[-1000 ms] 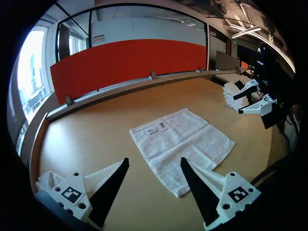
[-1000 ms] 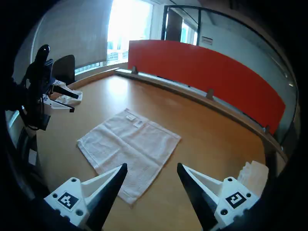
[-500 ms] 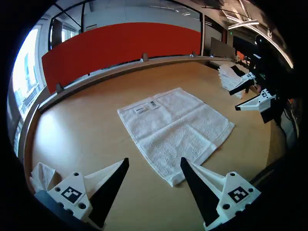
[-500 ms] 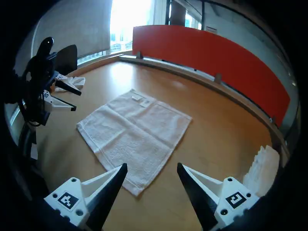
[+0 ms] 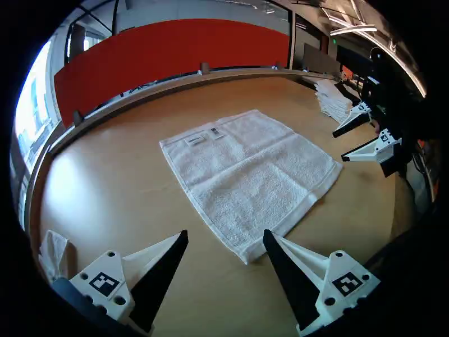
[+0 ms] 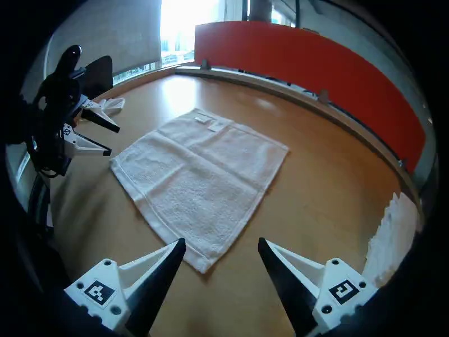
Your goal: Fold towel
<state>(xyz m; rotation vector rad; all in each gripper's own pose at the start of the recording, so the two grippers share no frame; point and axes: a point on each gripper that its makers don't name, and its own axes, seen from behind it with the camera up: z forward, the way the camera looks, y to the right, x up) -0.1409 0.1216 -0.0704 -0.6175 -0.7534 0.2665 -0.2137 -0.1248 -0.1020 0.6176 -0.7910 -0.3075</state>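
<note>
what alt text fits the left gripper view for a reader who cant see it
A white towel lies spread flat on a wooden table, its near corner close to the open left claw. The right claw, also open, hovers by the towel's right edge, with a stack of folded towels and a red partition behind.

Bright daylight from an overexposed window (image 6: 179, 28), soft glare on the glossy tan wooden desk (image 6: 179, 96), faint shadows, sharp focus, strong fisheye bending at the edges
</note>
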